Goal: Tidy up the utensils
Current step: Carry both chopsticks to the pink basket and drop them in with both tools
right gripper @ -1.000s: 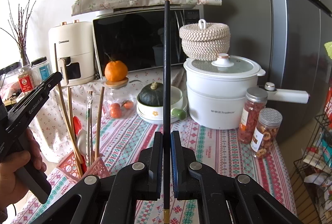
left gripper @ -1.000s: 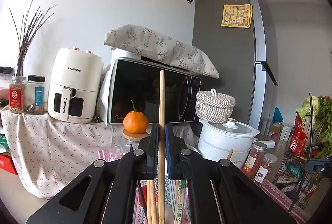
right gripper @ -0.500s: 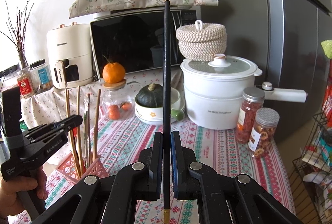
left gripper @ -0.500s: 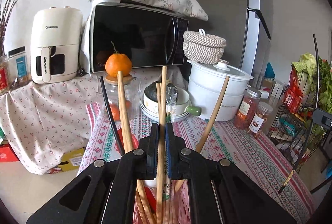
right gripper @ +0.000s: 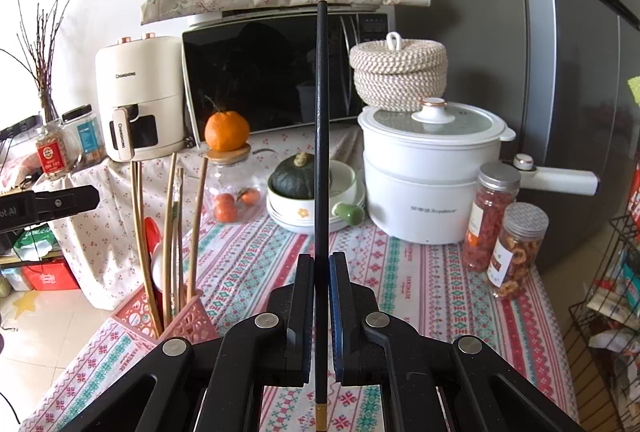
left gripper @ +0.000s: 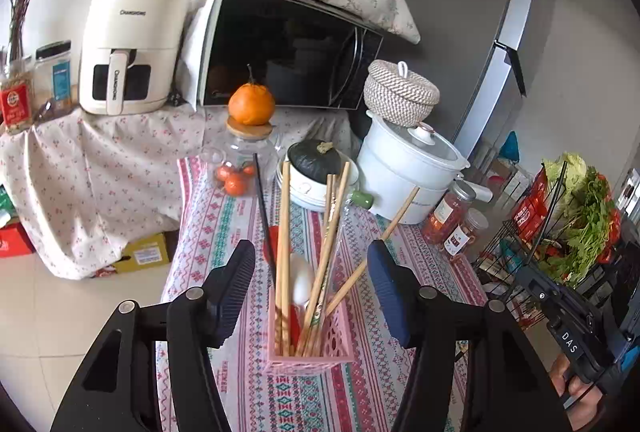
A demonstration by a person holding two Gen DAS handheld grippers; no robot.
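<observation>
Now my left gripper (left gripper: pixel 311 268) is spread wide above the pink basket (left gripper: pixel 310 350), where wooden chopsticks (left gripper: pixel 285 248) stand with a white spoon (left gripper: pixel 302 282). My right gripper (right gripper: pixel 321 274) pinches one black chopstick (right gripper: pixel 322 120) upright over the patterned tablecloth (right gripper: pixel 420 288).

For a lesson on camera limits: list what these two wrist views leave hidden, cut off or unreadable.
- Left wrist view: the bottoms of the chopsticks are hidden inside the pink basket.
- Right wrist view: the basket's near side is covered by the right gripper.
- Right wrist view: the black chopstick's lower end is cut off by the frame's edge.
- Both views: jar labels are too small to read.
</observation>
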